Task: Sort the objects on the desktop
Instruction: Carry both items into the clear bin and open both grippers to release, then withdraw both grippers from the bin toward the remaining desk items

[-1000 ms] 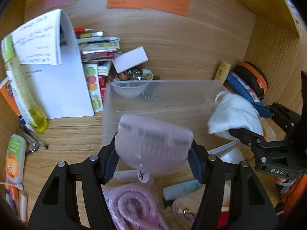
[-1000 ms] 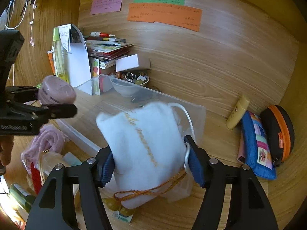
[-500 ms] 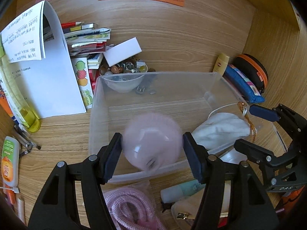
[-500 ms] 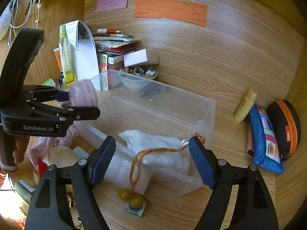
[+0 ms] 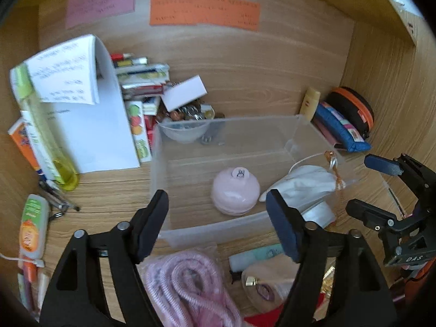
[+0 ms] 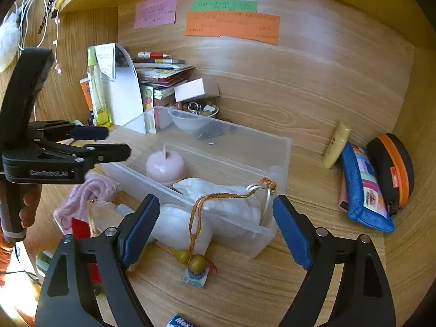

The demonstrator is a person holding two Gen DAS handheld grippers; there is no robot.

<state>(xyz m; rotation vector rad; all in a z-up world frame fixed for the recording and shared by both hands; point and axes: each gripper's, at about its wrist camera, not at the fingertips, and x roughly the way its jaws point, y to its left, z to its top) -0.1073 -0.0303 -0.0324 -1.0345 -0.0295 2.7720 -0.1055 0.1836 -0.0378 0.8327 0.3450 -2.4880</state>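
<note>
1 clear plastic bin (image 5: pixel 190 229) sits on the wood-grain counter (image 6: pixel 272 286), and 2 things lie inside it: 1 round, pale pink pod (image 5: pixel 235 194) with a smooth domed top, and 1 soft white cloth pouch (image 6: pixel 226 199) at the bin's near right corner. The pouch's braided orange cord (image 6: pixel 218 199) hangs over the bin wall, ending in 2 small yellow gourd beads (image 6: pixel 190 260) on the counter.

The left gripper (image 5: pixel 218 229) hangs over the bin's near wall, its 2 blue-padded jaws opening with nothing between them; the pod lies free beyond them. The right gripper (image 6: pixel 215 223) is also opening, its pads clear of the pouch.

3 paper notes are stuck on the back panel: 1 pink (image 6: pixel 155 11), 1 green (image 6: pixel 223 6), 1 orange (image 6: pixel 231 27). A coiled pink rope (image 5: pixel 188 286) lies in front of the bin.
</note>
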